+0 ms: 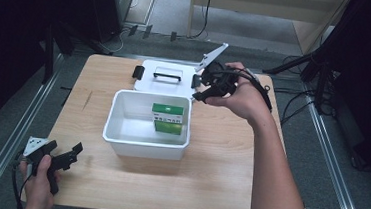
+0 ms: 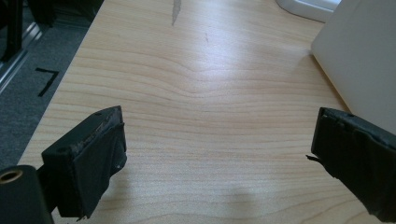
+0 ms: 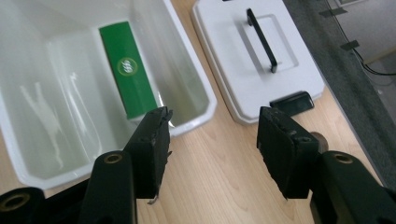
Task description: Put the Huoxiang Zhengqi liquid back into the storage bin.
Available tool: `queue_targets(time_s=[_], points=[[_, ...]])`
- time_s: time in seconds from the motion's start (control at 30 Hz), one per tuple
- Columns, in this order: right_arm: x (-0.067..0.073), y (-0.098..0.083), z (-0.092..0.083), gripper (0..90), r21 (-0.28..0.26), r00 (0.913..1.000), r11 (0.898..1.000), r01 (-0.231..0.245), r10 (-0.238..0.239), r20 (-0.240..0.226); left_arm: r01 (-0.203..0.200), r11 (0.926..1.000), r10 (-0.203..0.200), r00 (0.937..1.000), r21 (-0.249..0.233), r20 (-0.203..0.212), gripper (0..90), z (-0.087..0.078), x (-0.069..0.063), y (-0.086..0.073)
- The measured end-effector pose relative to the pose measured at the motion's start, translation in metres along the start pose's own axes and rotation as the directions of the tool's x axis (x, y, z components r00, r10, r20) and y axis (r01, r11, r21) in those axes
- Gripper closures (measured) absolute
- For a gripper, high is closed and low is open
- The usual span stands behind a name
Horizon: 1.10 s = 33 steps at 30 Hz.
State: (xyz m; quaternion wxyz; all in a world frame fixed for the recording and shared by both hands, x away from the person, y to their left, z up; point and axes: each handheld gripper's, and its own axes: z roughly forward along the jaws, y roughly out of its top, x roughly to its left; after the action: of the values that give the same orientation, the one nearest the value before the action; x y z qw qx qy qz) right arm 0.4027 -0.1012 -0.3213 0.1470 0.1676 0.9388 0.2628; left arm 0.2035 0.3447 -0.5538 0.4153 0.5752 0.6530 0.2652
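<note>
A white plastic box point(image 1: 145, 144) stands open in the middle of the wooden table. A green carton point(image 1: 167, 119) stands inside it against the right wall; the right gripper view shows the green carton point(image 3: 127, 70) from above in the box point(image 3: 196, 116). The white lid point(image 1: 163, 80) with a black handle point(image 1: 167, 76) lies flat behind the box. My right gripper point(image 1: 200, 90) hovers by the box's far right corner, open, nothing between its jaws. My left gripper point(image 1: 71, 155) rests at the table's front left corner, open wide over bare wood.
The lid point(image 3: 254, 56) has black latches point(image 3: 292, 101) at its ends. The table's left edge point(image 2: 60, 88) drops to a grey floor with metal rails. Cables and stand legs lie on the floor beyond the right side.
</note>
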Motion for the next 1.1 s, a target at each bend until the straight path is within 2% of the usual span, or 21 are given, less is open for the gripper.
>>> queue_targets(time_s=[0.2, 0.3, 0.4, 0.57, 0.67, 0.83, 0.9, 1.07, 1.1], points=[[-0.011, -0.025, -0.005, 43.0, -0.049, 0.9953, 0.995, -0.084, 0.087, 0.044, -0.002, 1.0000, 0.002, 1.0000, -0.001, 0.000, 4.0, 0.000, 0.000, 0.000], [-0.016, -0.040, -0.009, 41.6, -0.102, 0.9887, 0.986, -0.129, 0.136, 0.063, -0.003, 1.0000, 0.003, 1.0000, -0.003, -0.001, 4.0, 0.000, 0.000, 0.000], [-0.020, -0.054, -0.012, 39.4, -0.149, 0.9773, 0.971, -0.185, 0.198, 0.076, -0.003, 1.0000, 0.003, 1.0000, -0.003, -0.001, 4.0, 0.000, 0.000, 0.000], [-0.023, -0.077, -0.013, 35.2, -0.208, 0.9619, 0.949, -0.236, 0.258, 0.089, -0.005, 1.0000, 0.005, 1.0000, 0.001, 0.001, 3.9, 0.000, 0.000, 0.000], [-0.022, -0.090, -0.014, 34.6, -0.246, 0.9456, 0.933, -0.264, 0.301, 0.124, -0.009, 1.0000, 0.009, 1.0000, 0.002, -0.001, 4.0, 0.000, 0.000, 0.000], [-0.018, -0.111, -0.015, 35.0, -0.341, 0.9210, 0.892, -0.297, 0.362, 0.144, -0.008, 1.0000, 0.008, 1.0000, 0.002, -0.001, 4.0, 0.000, 0.000, 0.000], [-0.017, -0.119, -0.014, 34.9, -0.364, 0.9154, 0.880, -0.305, 0.376, 0.143, -0.009, 1.0000, 0.009, 1.0000, 0.002, -0.002, 4.0, 0.000, 0.000, 0.000], [-0.014, -0.138, -0.013, 36.4, -0.397, 0.9001, 0.858, -0.327, 0.411, 0.146, -0.010, 0.9999, 0.010, 0.9999, 0.002, -0.002, 4.0, 0.000, 0.000, 0.000], [-0.013, -0.142, -0.012, 36.4, -0.405, 0.8994, 0.854, -0.326, 0.412, 0.146, -0.010, 0.9999, 0.010, 0.9999, 0.002, -0.003, 4.0, 0.000, 0.000, 0.000]])
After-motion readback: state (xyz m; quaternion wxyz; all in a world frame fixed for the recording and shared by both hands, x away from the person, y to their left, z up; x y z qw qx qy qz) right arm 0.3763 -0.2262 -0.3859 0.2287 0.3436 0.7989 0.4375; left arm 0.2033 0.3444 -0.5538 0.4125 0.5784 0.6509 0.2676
